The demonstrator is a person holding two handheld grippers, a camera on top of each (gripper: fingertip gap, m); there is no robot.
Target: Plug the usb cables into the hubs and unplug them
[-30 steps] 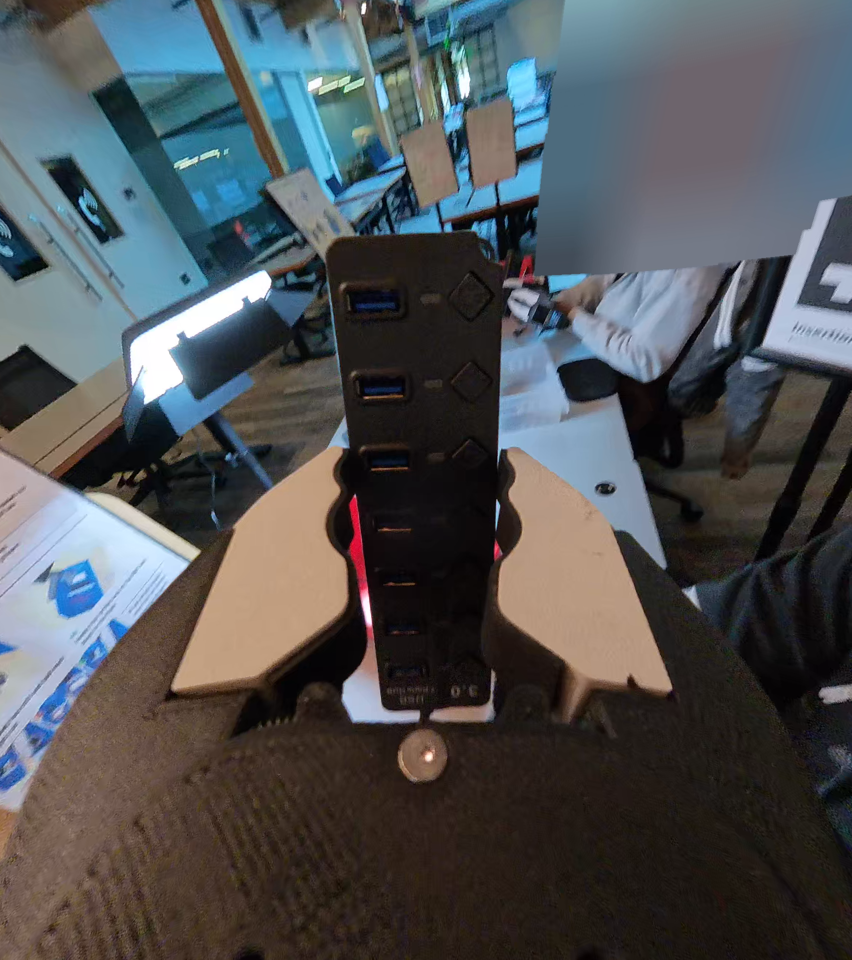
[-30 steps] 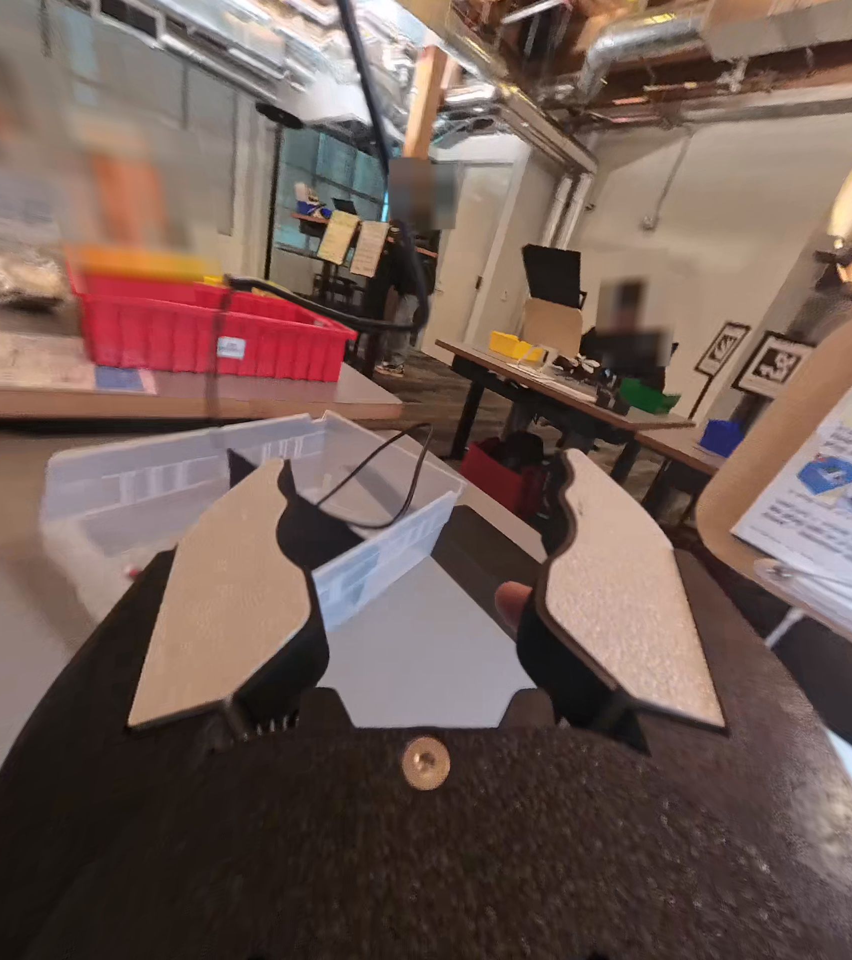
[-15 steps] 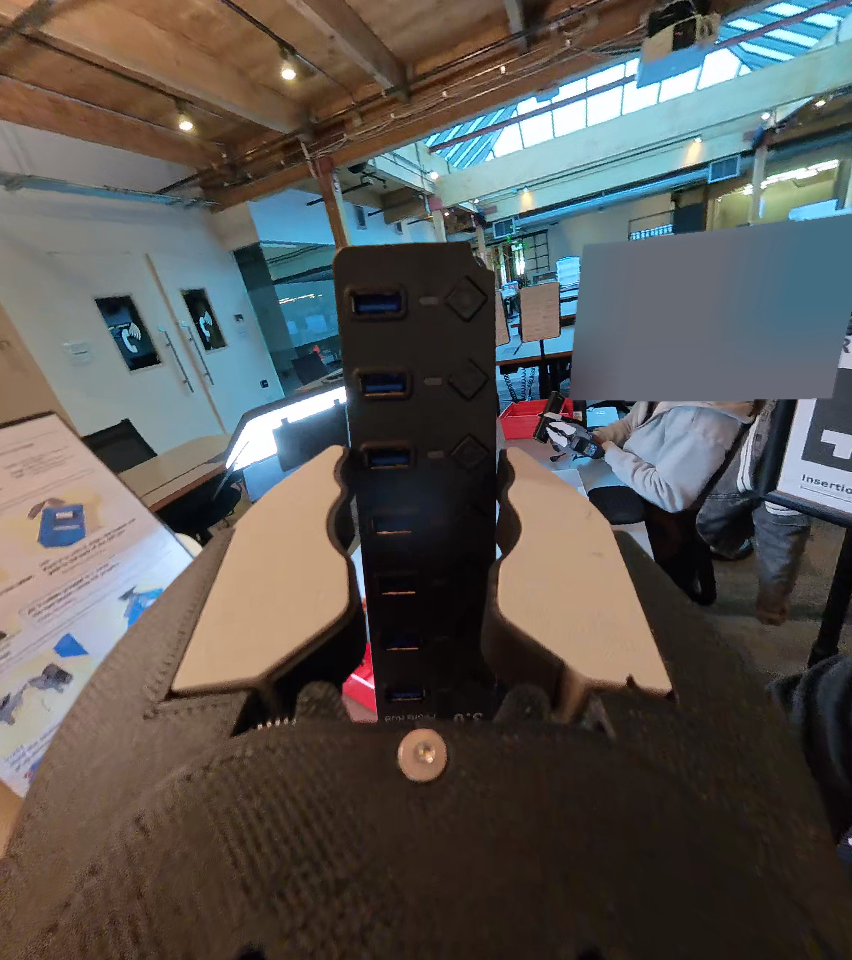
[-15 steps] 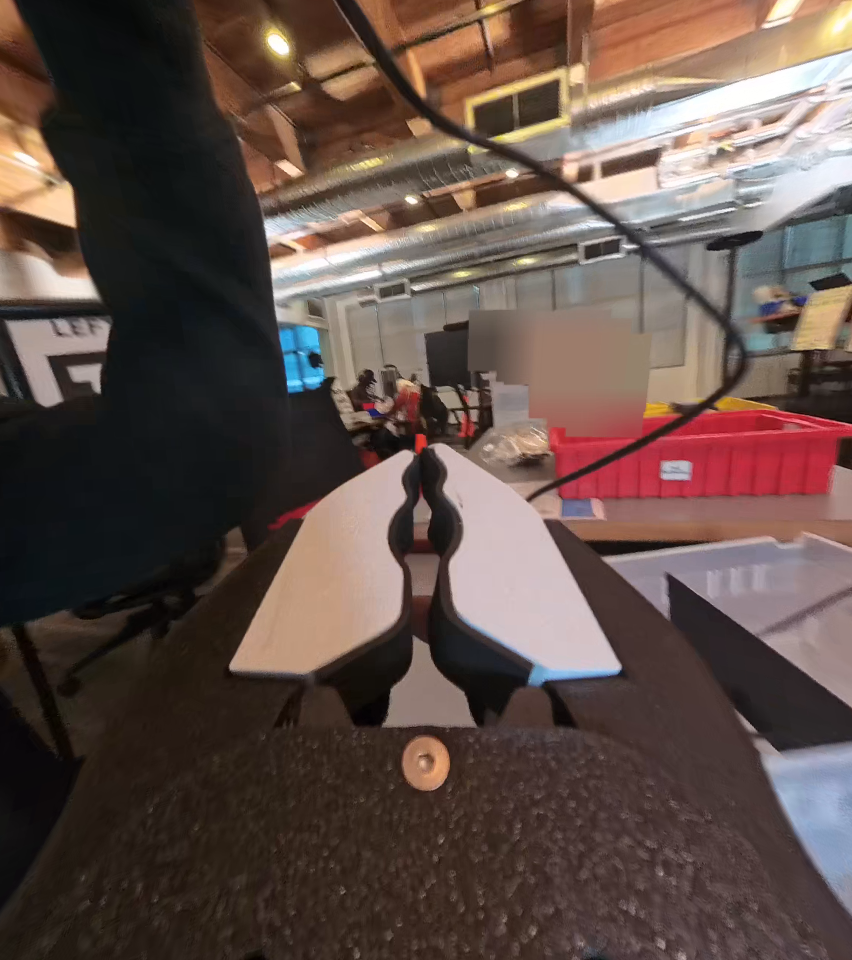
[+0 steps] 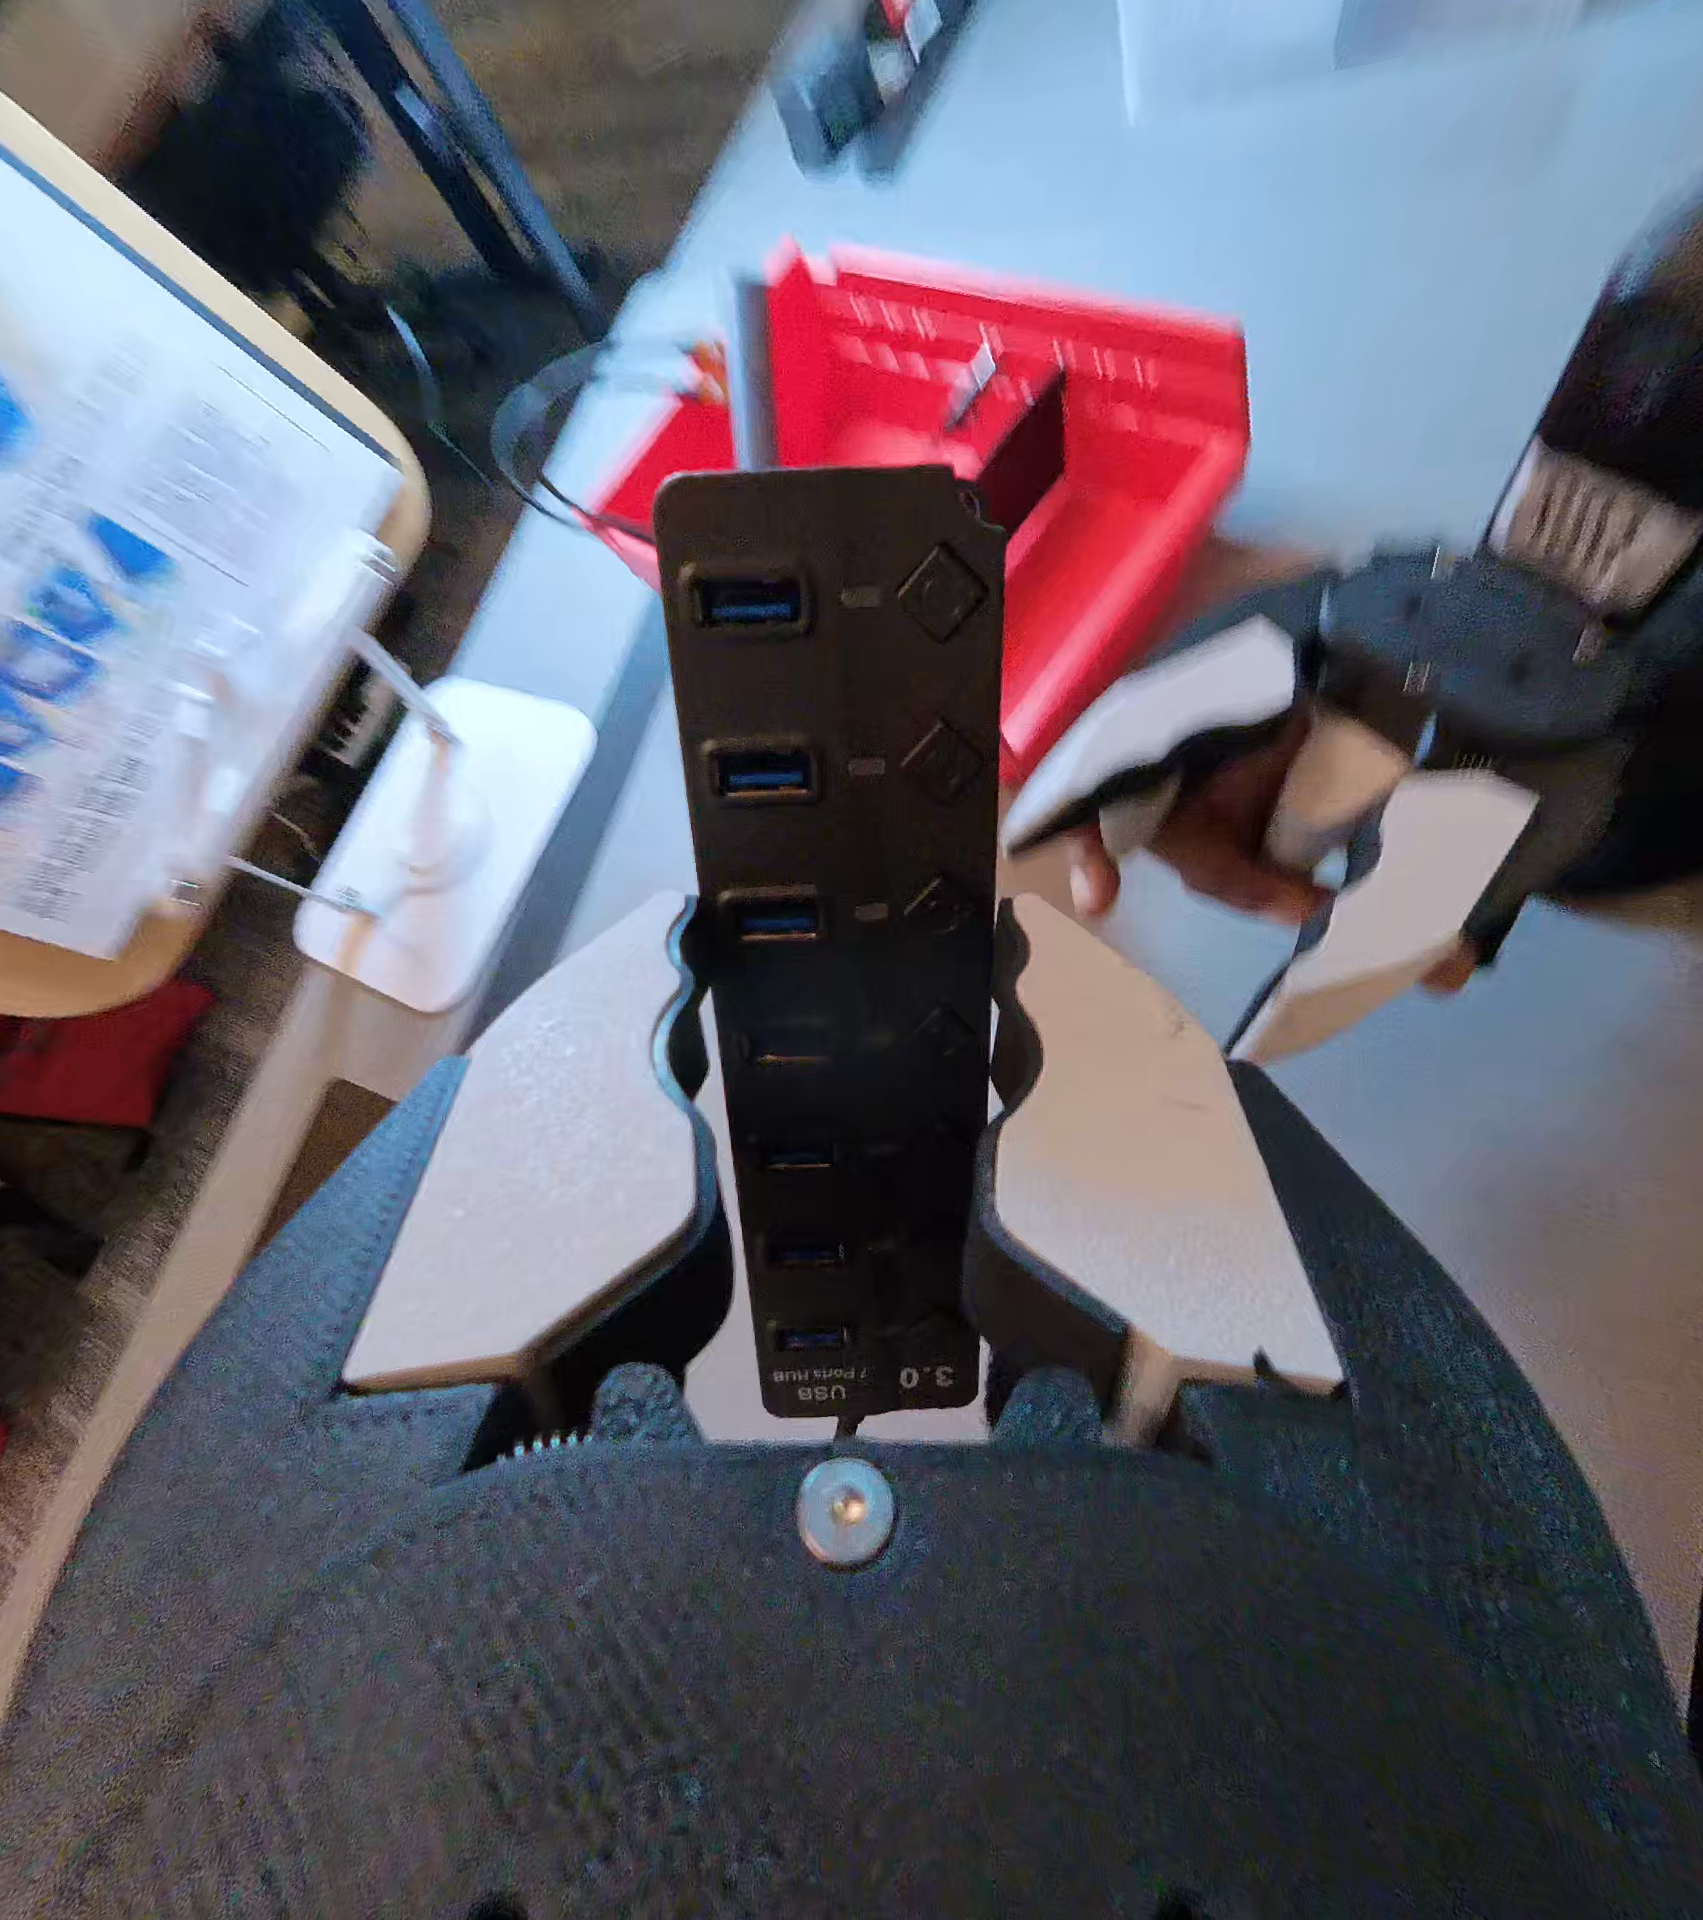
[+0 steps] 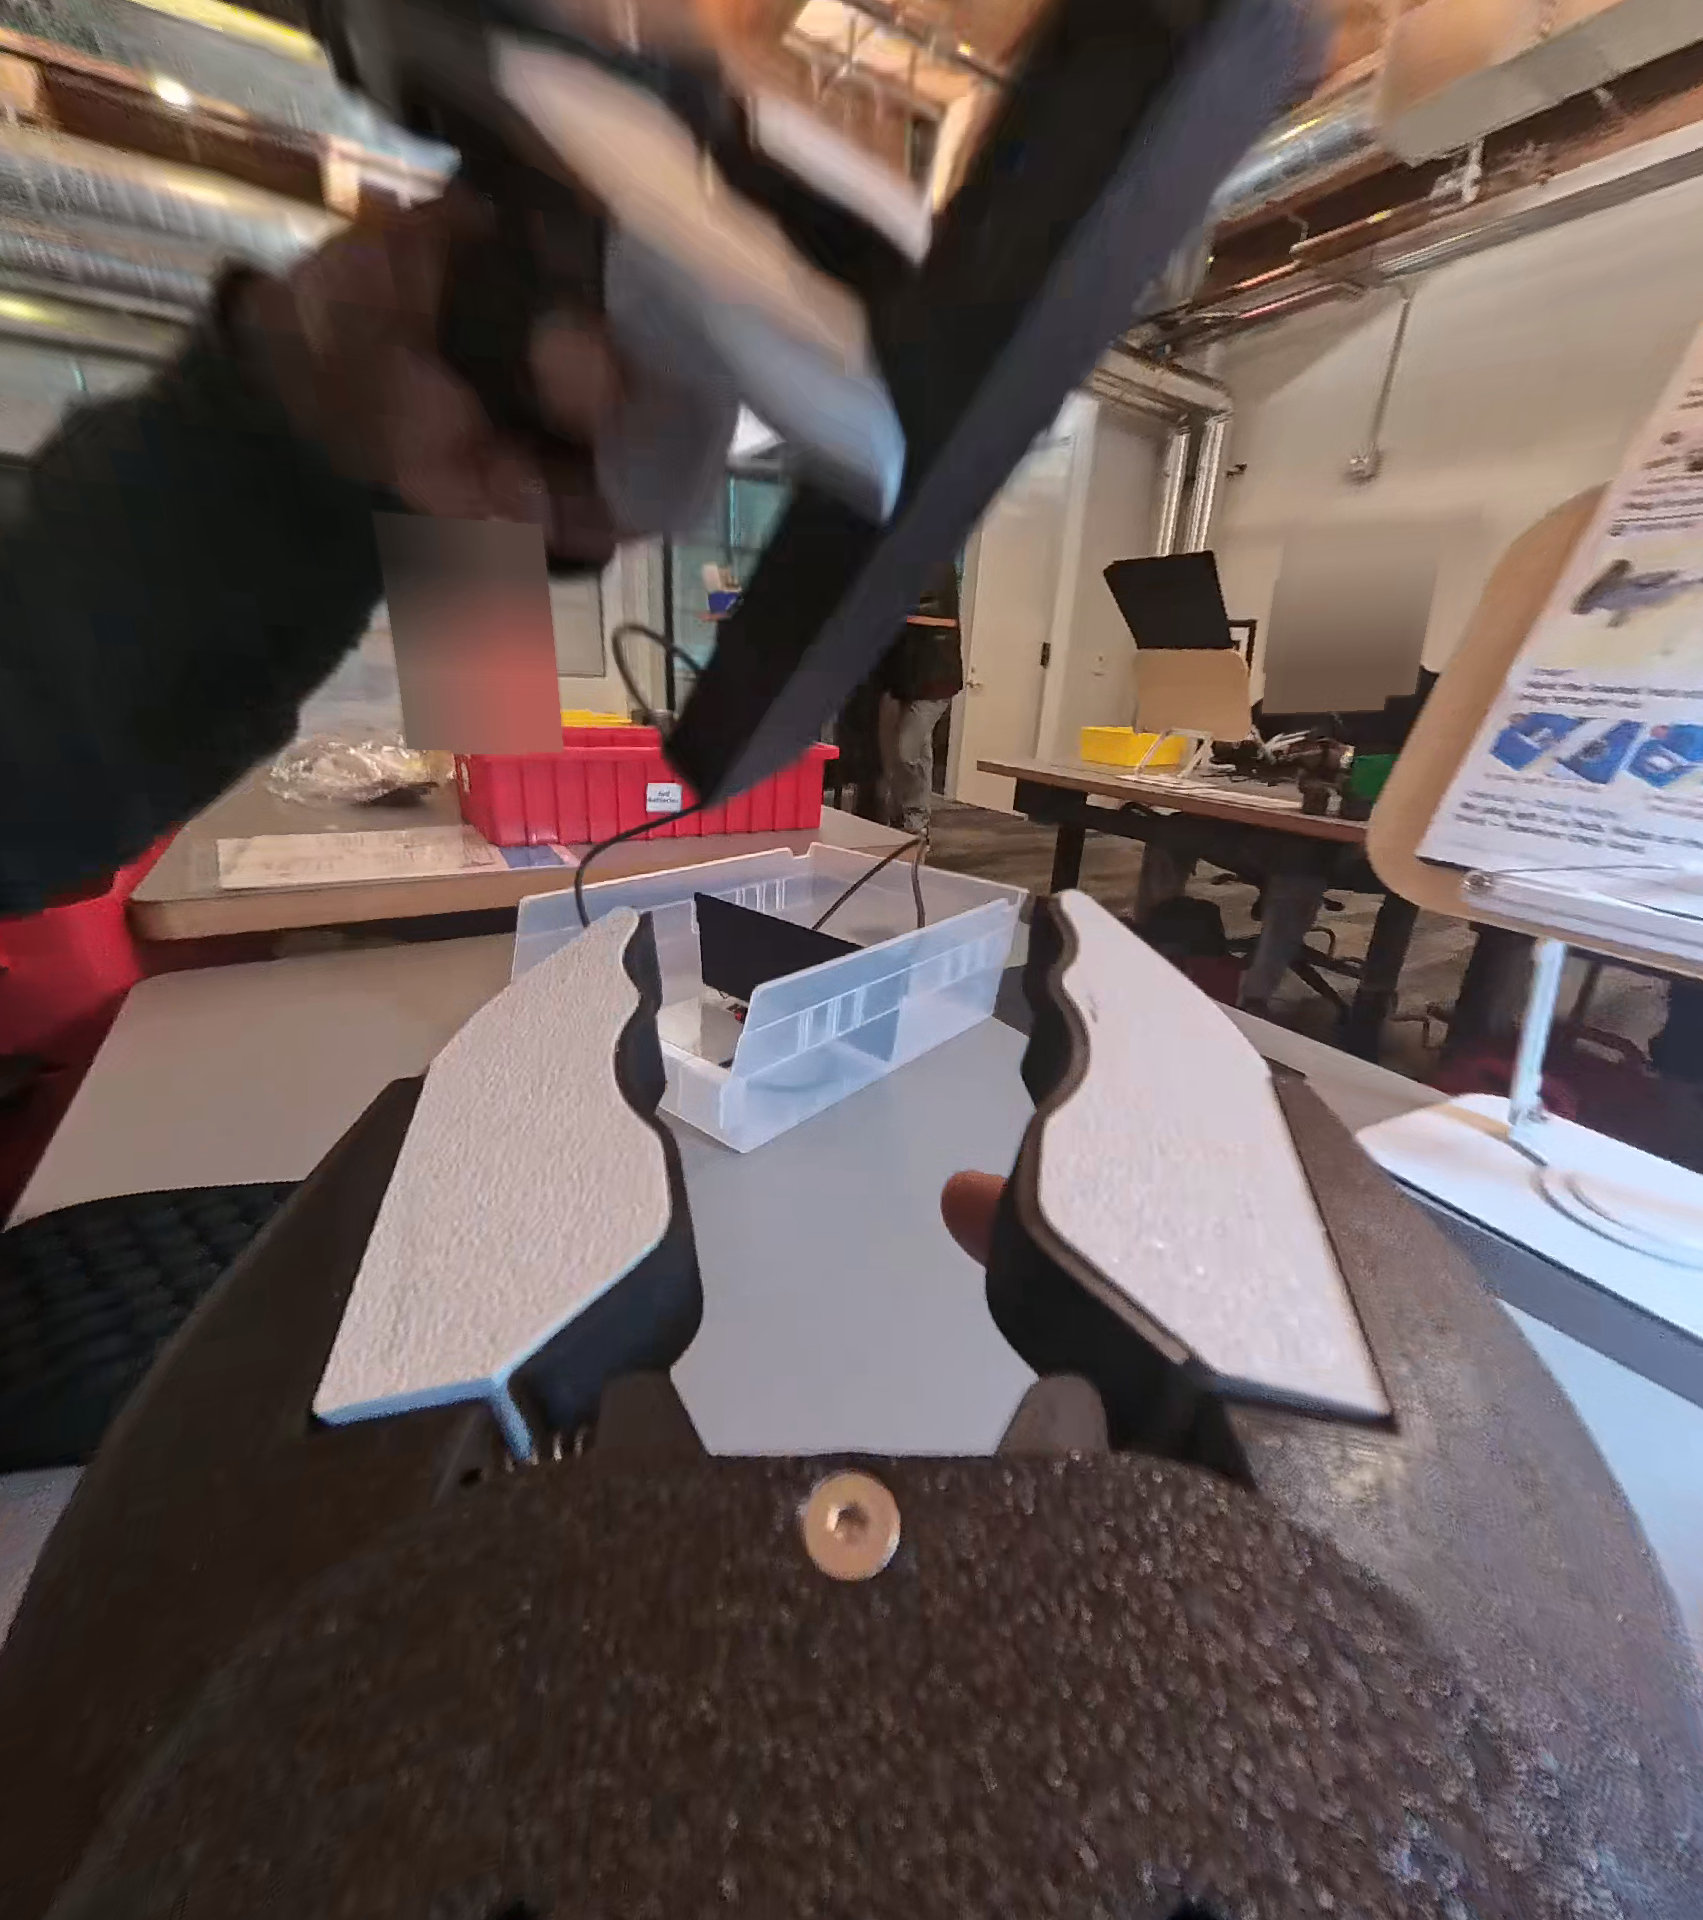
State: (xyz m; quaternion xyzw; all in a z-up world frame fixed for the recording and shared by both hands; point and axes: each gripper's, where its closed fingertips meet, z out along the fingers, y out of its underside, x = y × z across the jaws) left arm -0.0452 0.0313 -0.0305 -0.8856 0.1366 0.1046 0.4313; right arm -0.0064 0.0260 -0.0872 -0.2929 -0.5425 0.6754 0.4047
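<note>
My left gripper point(image 5: 844, 914) is shut on a long black USB hub point(image 5: 836, 727) with several blue ports. The hub stands up between the fingers, gripped by its sides, above the grey table point(image 5: 1449, 1247). My right gripper point(image 6: 842, 912) is open and empty, low over the table. It also shows at the right of the left wrist view point(image 5: 1242, 800), blurred. In the right wrist view the hub point(image 6: 878, 540) hangs tilted above, and its thin black cable point(image 6: 598, 852) runs down toward a clear plastic bin point(image 6: 930, 987).
A red bin point(image 5: 1117, 582) sits on the table beyond the hub. Another red bin point(image 6: 618, 790) stands on a far table. An instruction board on a white stand point(image 6: 1605, 727) is at the right; it also shows in the left wrist view point(image 5: 99, 623). My hands' fingertips stand some 8 cm from each other.
My left gripper has tipped down from the room toward the table, still holding the hub. My right gripper has gone from shut to open and swung back to face the clear bin.
</note>
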